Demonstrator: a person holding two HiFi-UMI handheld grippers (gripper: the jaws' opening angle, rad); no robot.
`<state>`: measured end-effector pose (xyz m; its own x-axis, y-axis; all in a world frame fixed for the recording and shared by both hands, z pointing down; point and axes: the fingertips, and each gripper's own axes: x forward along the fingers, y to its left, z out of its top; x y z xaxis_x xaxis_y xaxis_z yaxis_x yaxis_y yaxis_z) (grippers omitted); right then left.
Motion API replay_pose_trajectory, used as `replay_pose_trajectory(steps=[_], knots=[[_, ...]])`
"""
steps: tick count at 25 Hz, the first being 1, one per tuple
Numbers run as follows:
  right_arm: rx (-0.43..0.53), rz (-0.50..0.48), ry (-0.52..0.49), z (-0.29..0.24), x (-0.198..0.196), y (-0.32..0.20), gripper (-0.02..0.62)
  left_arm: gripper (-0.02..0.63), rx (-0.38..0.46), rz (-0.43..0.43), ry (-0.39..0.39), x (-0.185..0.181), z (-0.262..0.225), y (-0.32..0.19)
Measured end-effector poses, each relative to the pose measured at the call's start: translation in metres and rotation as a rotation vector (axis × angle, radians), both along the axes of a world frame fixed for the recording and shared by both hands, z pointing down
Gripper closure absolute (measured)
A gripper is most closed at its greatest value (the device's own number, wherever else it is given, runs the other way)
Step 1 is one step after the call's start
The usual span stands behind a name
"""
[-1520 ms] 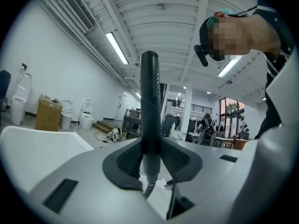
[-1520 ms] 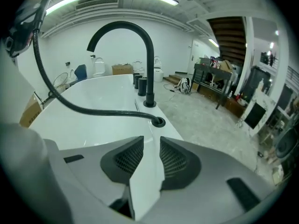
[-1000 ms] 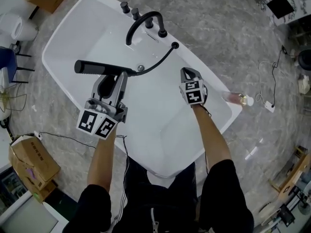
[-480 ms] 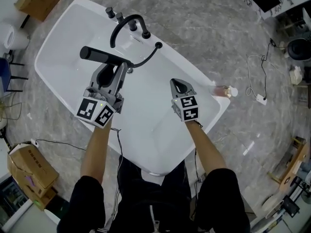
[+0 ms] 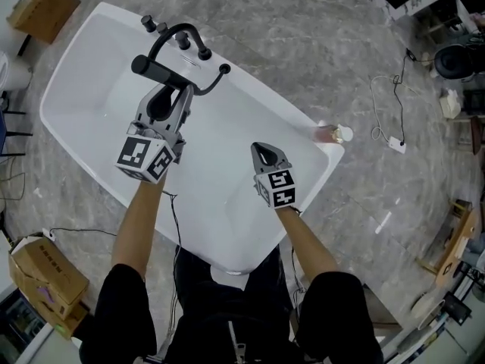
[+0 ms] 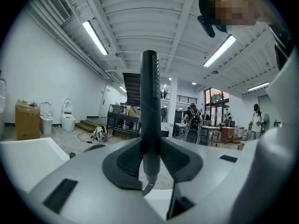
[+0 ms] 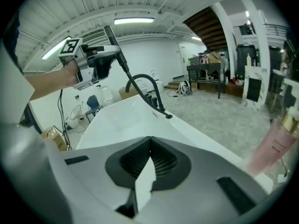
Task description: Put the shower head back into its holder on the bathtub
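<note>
The black wand-shaped shower head [image 5: 155, 71] lies across the jaws of my left gripper [image 5: 184, 89], which is shut on its handle. It hangs over the white bathtub [image 5: 303, 139], just in front of the black arched faucet [image 5: 170, 36]. Its hose curves to the round holder [image 5: 224, 69] on the tub's rim. In the left gripper view the shower head [image 6: 150, 115] stands upright between the pads. My right gripper [image 5: 264, 154] is shut and empty over the tub's inside, near the right rim. The right gripper view shows the shower head [image 7: 114, 41], the faucet [image 7: 147, 85] and the holder [image 7: 168, 116].
A pink bottle [image 5: 333, 134] stands on the tub's right rim, also large in the right gripper view as a pink bottle [image 7: 273, 146]. Cardboard boxes [image 5: 42, 275] sit on the stone floor at the left. A white cable [image 5: 386, 112] lies at the right.
My left gripper has carried the shower head closer to the faucet. My right gripper has drawn back from the hose holder toward the person, still shut.
</note>
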<state>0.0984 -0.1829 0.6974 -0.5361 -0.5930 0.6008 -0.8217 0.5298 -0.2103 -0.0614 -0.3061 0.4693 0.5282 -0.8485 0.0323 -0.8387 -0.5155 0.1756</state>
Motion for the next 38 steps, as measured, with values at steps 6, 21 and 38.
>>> replay_pose_trajectory(steps=[6,21,38], knots=[[-0.033,0.05,-0.007,0.006,0.021,0.026,0.591,0.472,-0.005,0.005,-0.034,0.017,0.021,-0.018],[-0.138,0.113,-0.003,0.042,0.045,0.086,0.591,0.472,-0.047,-0.026,-0.07,0.03,0.081,-0.064],[-0.227,0.172,-0.075,0.085,0.046,0.135,0.589,0.472,-0.094,-0.011,-0.153,0.055,0.167,-0.107]])
